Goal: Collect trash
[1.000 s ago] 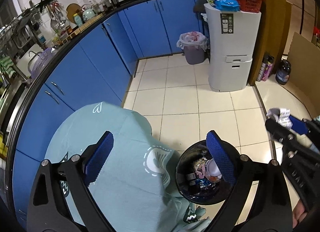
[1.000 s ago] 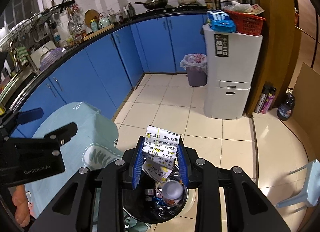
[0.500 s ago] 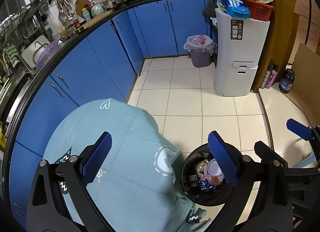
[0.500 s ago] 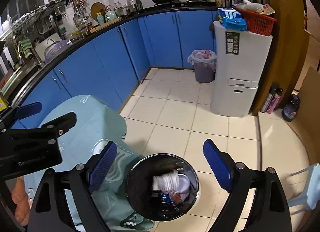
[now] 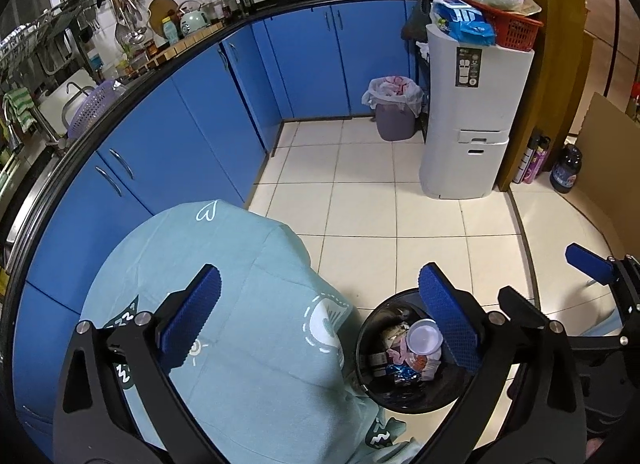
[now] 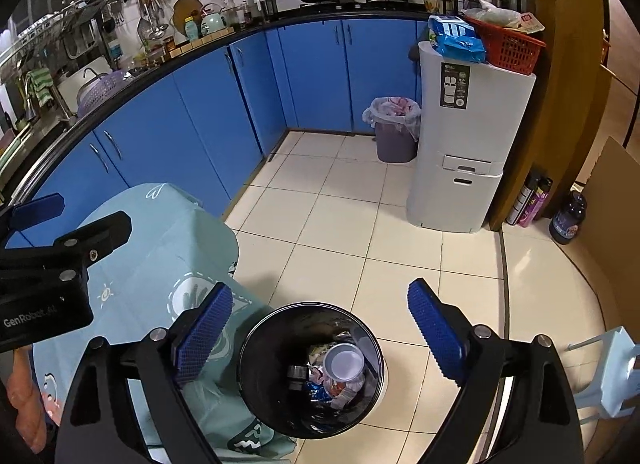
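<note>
Bin (image 6: 256,376) mouth open from above; draped table (image 6: 160,248) crowds its left, bare floor (image 6: 400,264) right and beyond.

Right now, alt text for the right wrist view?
The open, empty right hand-held gripper hangs over a black trash bin holding a white cup and wrappers. A table under a light teal cloth stands beside the bin on its left, with the left hand-held gripper above it. Behind: tiled floor, blue cabinets.

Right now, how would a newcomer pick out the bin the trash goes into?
Start at the table under the light blue cloth. On the floor at its corner stands the black round bin. Unlike the lilac bin by the cabinets, it is black and unlined.
</note>
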